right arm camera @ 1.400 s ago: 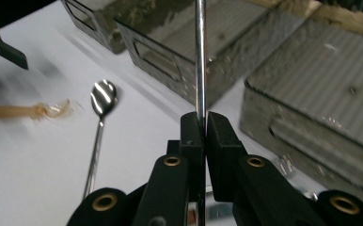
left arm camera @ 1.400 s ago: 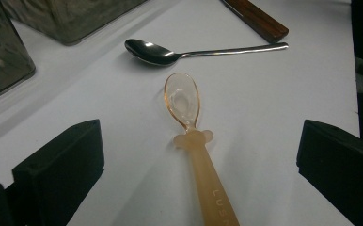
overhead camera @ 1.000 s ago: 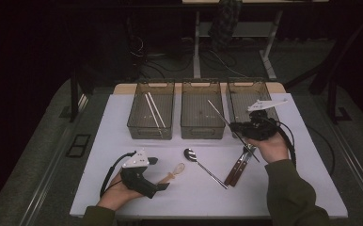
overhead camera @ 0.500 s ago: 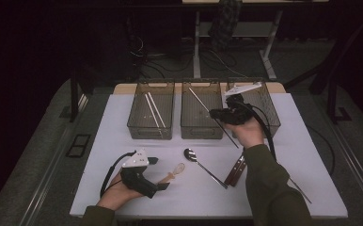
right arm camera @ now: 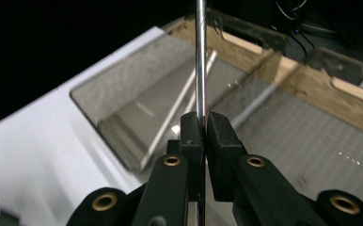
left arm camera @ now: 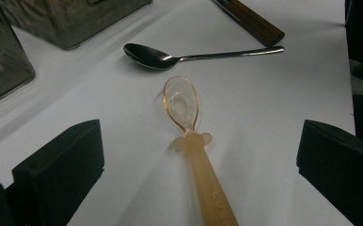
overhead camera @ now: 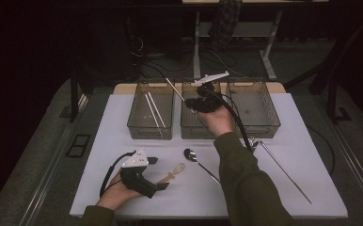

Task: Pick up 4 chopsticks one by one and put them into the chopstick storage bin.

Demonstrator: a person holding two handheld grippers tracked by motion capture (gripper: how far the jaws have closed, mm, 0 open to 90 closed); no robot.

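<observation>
My right gripper (overhead camera: 192, 104) (right arm camera: 204, 117) hovers over the middle clear bin (overhead camera: 189, 132) and is shut on a thin metal chopstick (overhead camera: 175, 88) (right arm camera: 200, 56), which points up and left toward the left bin (overhead camera: 137, 129). That bin holds two pale chopsticks (overhead camera: 153, 110) (right arm camera: 179, 103). My left gripper (overhead camera: 158, 173) (left arm camera: 199, 141) rests open on the white mat at the front left. An orange translucent plastic spoon (overhead camera: 175, 170) (left arm camera: 184, 108) lies between its jaws, untouched. A metal spoon (overhead camera: 192, 156) (left arm camera: 151, 55) lies just beyond it.
A third clear bin (overhead camera: 259, 127) stands at the back right. A long thin metal piece (overhead camera: 283, 170) lies on the mat (overhead camera: 99, 155) right of the person's right arm. A brown wooden handle (left arm camera: 257, 26) lies past the metal spoon.
My right gripper has carried the metal chopstick left and away from me, from in front of the right bin to above the middle bin. The left gripper has stayed put.
</observation>
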